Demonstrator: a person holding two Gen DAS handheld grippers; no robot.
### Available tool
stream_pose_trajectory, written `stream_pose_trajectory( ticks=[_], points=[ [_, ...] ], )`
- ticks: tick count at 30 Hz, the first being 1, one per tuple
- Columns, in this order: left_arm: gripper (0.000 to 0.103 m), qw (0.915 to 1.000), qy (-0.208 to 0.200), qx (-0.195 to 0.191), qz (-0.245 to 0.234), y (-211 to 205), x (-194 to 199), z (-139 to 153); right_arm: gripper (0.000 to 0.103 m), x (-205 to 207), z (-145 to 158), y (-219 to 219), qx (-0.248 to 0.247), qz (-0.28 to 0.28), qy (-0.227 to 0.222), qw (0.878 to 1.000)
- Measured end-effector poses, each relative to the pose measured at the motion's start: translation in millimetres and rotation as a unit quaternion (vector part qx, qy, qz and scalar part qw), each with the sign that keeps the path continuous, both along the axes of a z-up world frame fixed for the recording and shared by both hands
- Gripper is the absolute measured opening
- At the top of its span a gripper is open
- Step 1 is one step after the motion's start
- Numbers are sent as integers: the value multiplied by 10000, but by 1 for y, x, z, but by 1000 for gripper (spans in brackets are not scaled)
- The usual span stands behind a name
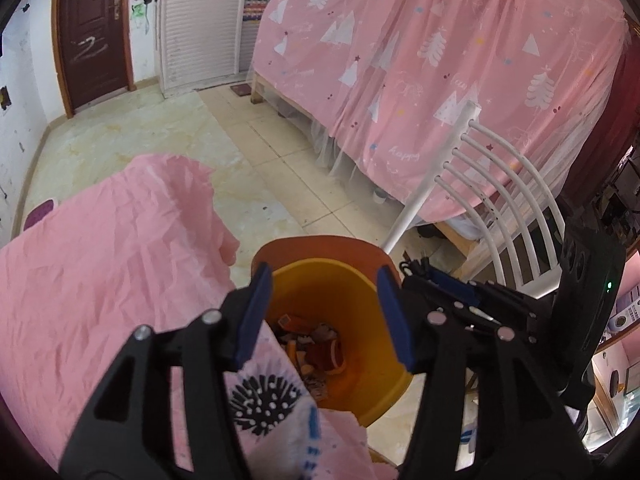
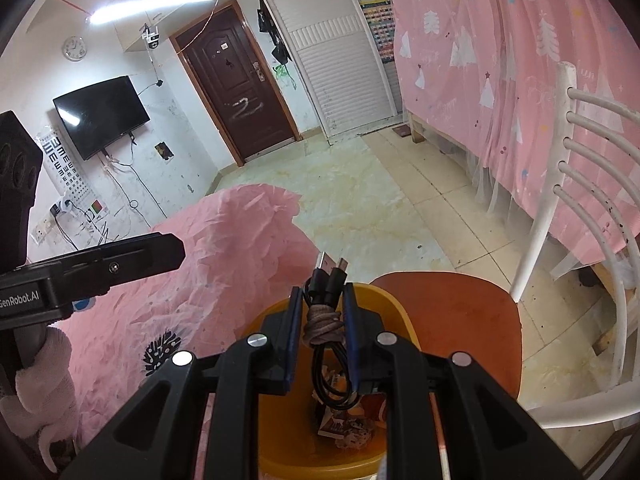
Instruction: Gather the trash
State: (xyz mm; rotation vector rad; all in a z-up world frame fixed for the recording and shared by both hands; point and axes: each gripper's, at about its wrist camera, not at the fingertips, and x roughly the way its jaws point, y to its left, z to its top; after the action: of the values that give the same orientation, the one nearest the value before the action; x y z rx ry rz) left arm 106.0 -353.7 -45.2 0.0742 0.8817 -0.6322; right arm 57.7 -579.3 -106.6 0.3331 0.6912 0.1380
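Note:
A yellow bin with several scraps of trash inside stands on an orange chair seat, next to the pink-covered table. My left gripper is open and empty, held above the bin's mouth. My right gripper is shut on a coiled black cable bundle tied with a beige cord, held over the yellow bin. Trash lies at the bin's bottom. The right gripper's body shows beside the bin in the left wrist view.
A white chair back rises right of the bin. A bed draped in pink cloth fills the right side. Tiled floor leads to a brown door. A wall TV hangs at left. The left gripper's body shows over the table.

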Motion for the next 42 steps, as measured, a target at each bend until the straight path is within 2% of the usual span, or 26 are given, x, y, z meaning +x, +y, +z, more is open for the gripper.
stream_pose_trajectory(
  ticks=[9, 14, 21, 24, 26, 28, 32, 36, 42],
  points=[
    [52, 9997, -179, -48, 133, 21, -6, 9, 12, 6, 5, 13, -40, 49, 69, 10000],
    [52, 9994, -262, -100, 199, 32, -7, 15, 22, 7, 10, 23, -109, 89, 57, 9999],
    [52, 9986, -314, -222, 354, 58, -6, 19, 29, 11, 19, 41, -228, 161, 41, 9996],
    [52, 9980, -342, -291, 447, 72, -7, 21, 40, 12, 25, 51, -273, 193, -4, 9994],
    [52, 9974, -379, -320, 523, 83, -9, 22, 51, 12, 31, 59, -289, 222, -59, 9993],
    [52, 9964, -458, -328, 630, 96, -11, 24, 56, 11, 37, 69, -317, 263, -116, 9991],
    [61, 9935, -680, -337, 844, 121, -18, 29, 65, 11, 50, 93, -397, 373, -219, 9983],
    [66, 9900, -841, -381, 1062, 149, -24, 34, 68, 12, 60, 122, -512, 555, -296, 9967],
    [85, 9819, -999, -493, 1532, 198, -28, 38, 70, 15, 70, 171, -711, 882, -368, 9929]
  ],
)
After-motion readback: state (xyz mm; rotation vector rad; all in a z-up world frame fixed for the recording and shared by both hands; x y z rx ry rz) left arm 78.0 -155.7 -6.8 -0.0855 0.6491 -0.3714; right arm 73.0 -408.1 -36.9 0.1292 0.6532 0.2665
